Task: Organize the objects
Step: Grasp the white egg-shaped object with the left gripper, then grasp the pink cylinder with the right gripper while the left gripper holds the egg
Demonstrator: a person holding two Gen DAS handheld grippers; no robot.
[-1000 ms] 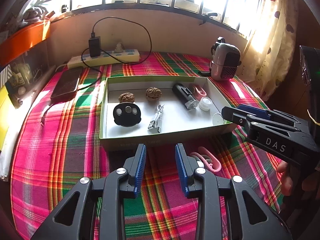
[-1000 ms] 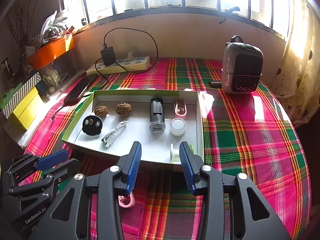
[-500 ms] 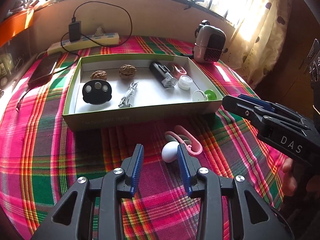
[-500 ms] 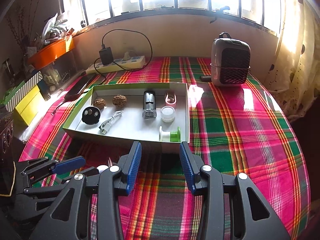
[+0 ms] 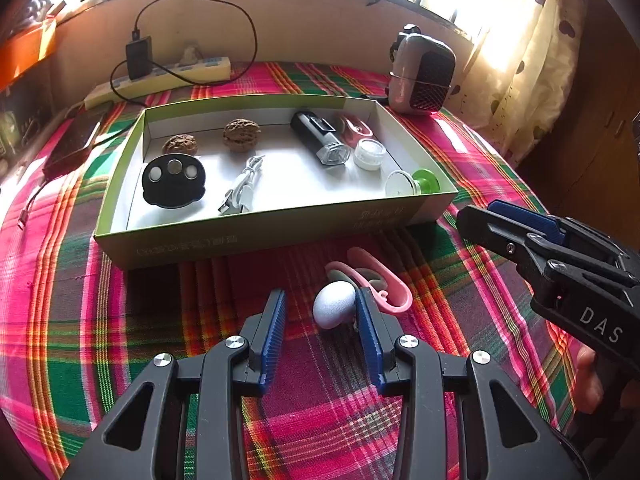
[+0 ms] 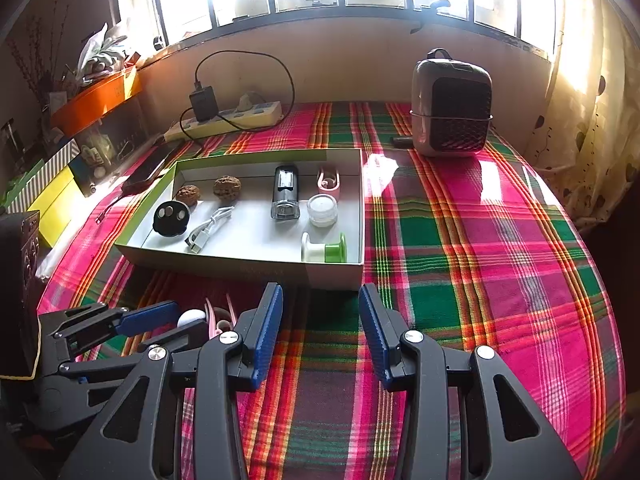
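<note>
Surface: a table under a plaid cloth [image 6: 460, 240] in pink, green and red, set below a window.
Box: a shallow green-sided box [image 5: 256, 236], white inside, lies at the middle of the cloth.
Box contents: two walnuts [image 5: 242, 135] at the back; a black disc with three round cells [image 5: 173, 179] at 9 o'clock; a coiled white cable [image 5: 242, 190] in the middle; a black cylindrical device [image 5: 318, 136]; a pink clip [image 5: 354, 126] at the far wall; a small white jar [image 5: 370, 154]; a white-and-green spool [image 5: 412, 182] in the corner at 4 o'clock.
White egg-shaped object: this white egg-shaped object [image 5: 334, 305] lies on the cloth outside the box, at 6 o'clock of its near wall.
Loose pink clip: a second pink clip [image 5: 384, 284] lies on the cloth, touching the egg-shaped object at its far side.
Left gripper: the left gripper [image 5: 320, 316] points down at the cloth, jaws spread wide. The egg-shaped object sits between them against the right-hand pad; the other pad stands clear of it. No clamping is visible.
Right gripper: the right gripper [image 6: 320, 320] hovers at 3 o'clock of the left one, jaws parted, nothing between them except cloth.
Hand: fingers of a hand [image 5: 588, 380] wrap the right gripper's handle.
Background: a power strip [image 6: 228, 118] with a black charger at 11 o'clock; a small heater [image 6: 452, 108] at 1 o'clock.
</note>
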